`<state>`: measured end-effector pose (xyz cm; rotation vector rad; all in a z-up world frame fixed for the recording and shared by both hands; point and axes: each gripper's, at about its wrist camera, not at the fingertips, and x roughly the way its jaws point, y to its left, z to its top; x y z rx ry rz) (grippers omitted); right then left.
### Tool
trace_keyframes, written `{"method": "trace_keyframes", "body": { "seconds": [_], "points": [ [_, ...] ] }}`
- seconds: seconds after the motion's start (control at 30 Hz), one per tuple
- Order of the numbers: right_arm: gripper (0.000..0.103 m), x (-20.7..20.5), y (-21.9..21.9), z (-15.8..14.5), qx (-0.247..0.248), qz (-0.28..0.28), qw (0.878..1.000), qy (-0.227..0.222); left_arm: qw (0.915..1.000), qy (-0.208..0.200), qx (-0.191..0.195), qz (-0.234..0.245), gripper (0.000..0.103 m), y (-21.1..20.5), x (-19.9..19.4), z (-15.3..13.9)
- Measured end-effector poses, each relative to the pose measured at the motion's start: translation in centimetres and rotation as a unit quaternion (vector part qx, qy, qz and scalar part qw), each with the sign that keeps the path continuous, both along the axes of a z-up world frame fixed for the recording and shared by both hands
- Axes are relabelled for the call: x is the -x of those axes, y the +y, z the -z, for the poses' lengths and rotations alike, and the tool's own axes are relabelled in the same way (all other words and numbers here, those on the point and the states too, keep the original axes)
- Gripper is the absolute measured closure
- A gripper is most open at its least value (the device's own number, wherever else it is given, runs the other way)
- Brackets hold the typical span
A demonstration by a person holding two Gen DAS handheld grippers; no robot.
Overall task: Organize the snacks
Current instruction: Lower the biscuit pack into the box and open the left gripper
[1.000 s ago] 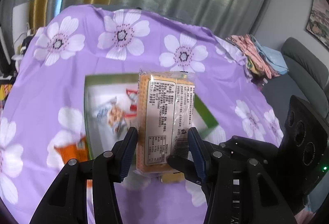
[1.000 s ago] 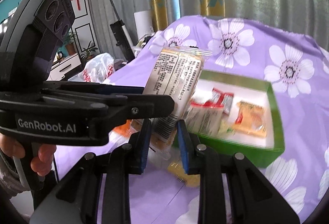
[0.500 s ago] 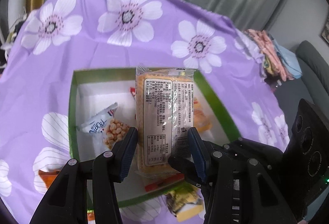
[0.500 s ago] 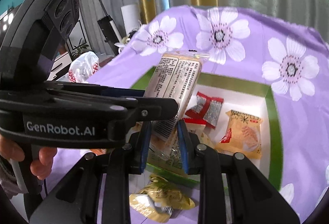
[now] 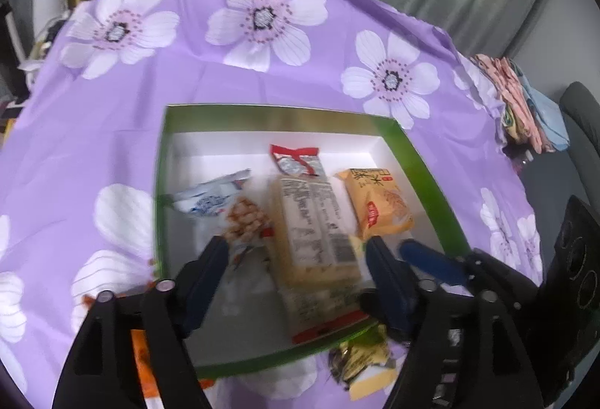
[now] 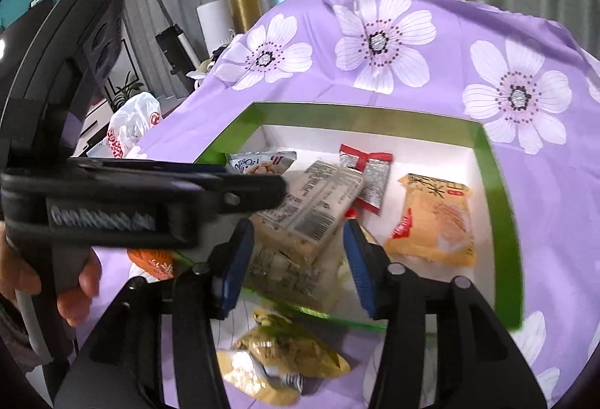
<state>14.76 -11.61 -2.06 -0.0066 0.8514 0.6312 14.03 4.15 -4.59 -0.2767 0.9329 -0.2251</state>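
Note:
A green box with a white inside (image 5: 423,161) (image 6: 498,184) sits on the purple flowered cloth. The cracker pack (image 5: 315,229) (image 6: 318,210) lies loose in it, on other packets. Both grippers are open above the box's near side: my left gripper (image 5: 296,259) and my right gripper (image 6: 298,251) each straddle the pack without touching it. Also in the box are a white-blue snack bag (image 5: 221,199) (image 6: 258,161), a red-silver packet (image 5: 298,161) (image 6: 369,180) and an orange packet (image 5: 378,202) (image 6: 438,221).
A yellow snack bag (image 5: 362,364) (image 6: 277,360) lies on the cloth just in front of the box. An orange packet (image 5: 144,367) (image 6: 152,260) lies at the box's near left corner. Folded clothes (image 5: 517,97) sit at the table's far right edge.
Both grippers opened and let go of the cracker pack. It dropped from between the fingers and now lies in the box.

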Motion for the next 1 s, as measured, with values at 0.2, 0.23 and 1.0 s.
{"method": "trace_keyframes", "body": {
  "seconds": [0.2, 0.23, 1.0],
  "points": [
    [0.039, 2.4, -1.4, -0.7, -0.001, 0.01, 1.0, 0.0, 0.9999, -0.007, -0.011, -0.01, 0.019, 0.8, 2.3, -1.0],
    [0.038, 2.9, -1.5, -0.9, -0.001, 0.011, 1.0, 0.0, 0.9999, -0.007, -0.012, -0.009, 0.014, 1.0, 2.8, -1.1],
    [0.028, 11.0, -4.1, -0.4, -0.026, 0.022, 0.999, 0.033, 0.999, 0.021, 0.016, -0.036, 0.008, 4.7, 13.8, 0.3]
  ]
}}
